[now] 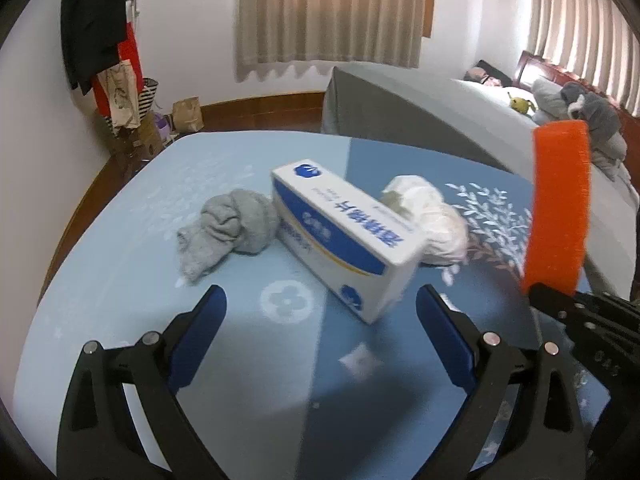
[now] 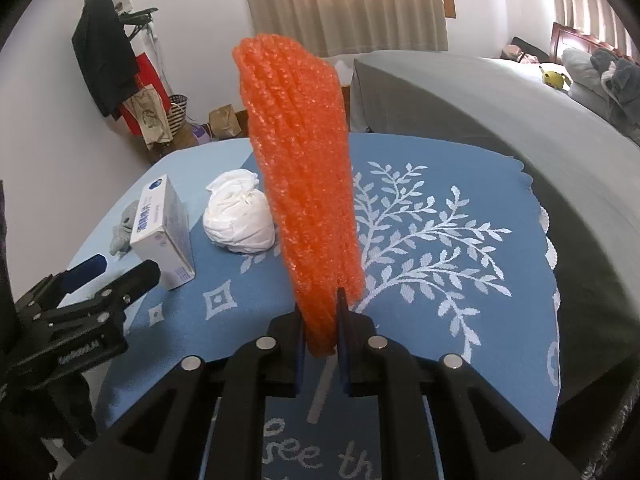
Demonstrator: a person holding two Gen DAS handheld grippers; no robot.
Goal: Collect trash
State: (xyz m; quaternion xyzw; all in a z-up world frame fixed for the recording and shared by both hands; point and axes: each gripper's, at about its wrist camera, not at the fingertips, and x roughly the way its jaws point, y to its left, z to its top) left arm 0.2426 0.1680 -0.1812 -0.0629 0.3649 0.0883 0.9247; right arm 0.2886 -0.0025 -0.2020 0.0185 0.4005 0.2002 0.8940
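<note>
You are working over a blue patterned cloth (image 2: 420,240) spread on a table, with a grey bed (image 2: 500,112) lying beyond its far edge

Your right gripper (image 2: 319,344) is clamping the near end of an orange foam net sleeve (image 2: 300,168), which is standing up and leaning slightly left; keep that squeeze steady so the light foam is not slipping out

On the left half of the cloth a white and blue box (image 1: 344,240) is sitting tilted, its near corner closest to you; a knotted white bag (image 1: 432,220) is lying just right of and behind it, a bunched grey sock (image 1: 228,232) just left

Your left gripper (image 1: 320,312) is hovering with tongs wide apart, empty, the box corner sitting just beyond them. Judging the box as the next piece, you are wanting to square the tongs to its narrow faces, since the corner is likely skidding away on cloth
</note>
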